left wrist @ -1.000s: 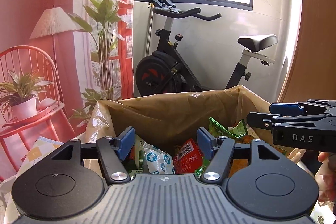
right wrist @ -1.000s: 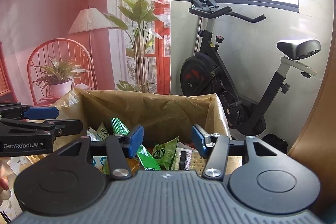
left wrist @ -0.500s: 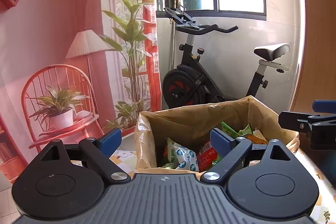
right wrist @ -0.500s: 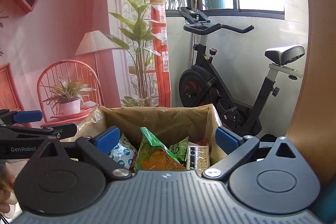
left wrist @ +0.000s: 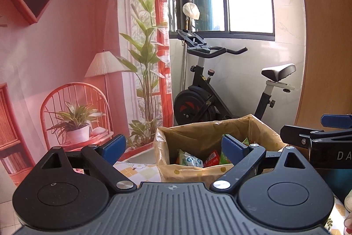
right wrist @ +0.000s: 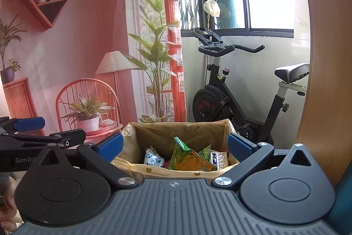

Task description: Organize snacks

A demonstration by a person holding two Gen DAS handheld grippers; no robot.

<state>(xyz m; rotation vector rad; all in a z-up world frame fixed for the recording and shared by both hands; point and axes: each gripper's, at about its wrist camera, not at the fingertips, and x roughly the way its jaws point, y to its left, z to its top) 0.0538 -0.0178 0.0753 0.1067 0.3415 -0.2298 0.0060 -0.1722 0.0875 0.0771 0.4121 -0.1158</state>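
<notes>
A box lined with a tan plastic bag (left wrist: 198, 131) (right wrist: 154, 131) stands ahead of both grippers and holds several snack packets. I see a white-blue packet (left wrist: 189, 161) (right wrist: 153, 158), a red packet (left wrist: 212, 158) and a green-orange packet (right wrist: 189, 158). My left gripper (left wrist: 175, 147) is open and empty, held back from the box and to its left. My right gripper (right wrist: 175, 144) is open and empty, its fingers either side of the box in view. Each gripper shows in the other's view, the right one (left wrist: 316, 138) and the left one (right wrist: 39, 138).
The box sits on a table with a yellow flowered cloth (left wrist: 136, 171). Behind stand an exercise bike (left wrist: 215, 89) (right wrist: 237, 89) under a window and a red wall backdrop showing a chair, lamp and plants (left wrist: 77, 116). A wooden panel (right wrist: 325, 58) rises on the right.
Both grippers have opened wide and drawn back and up from the box. A green-orange packet now lies on top of the snacks in the box.
</notes>
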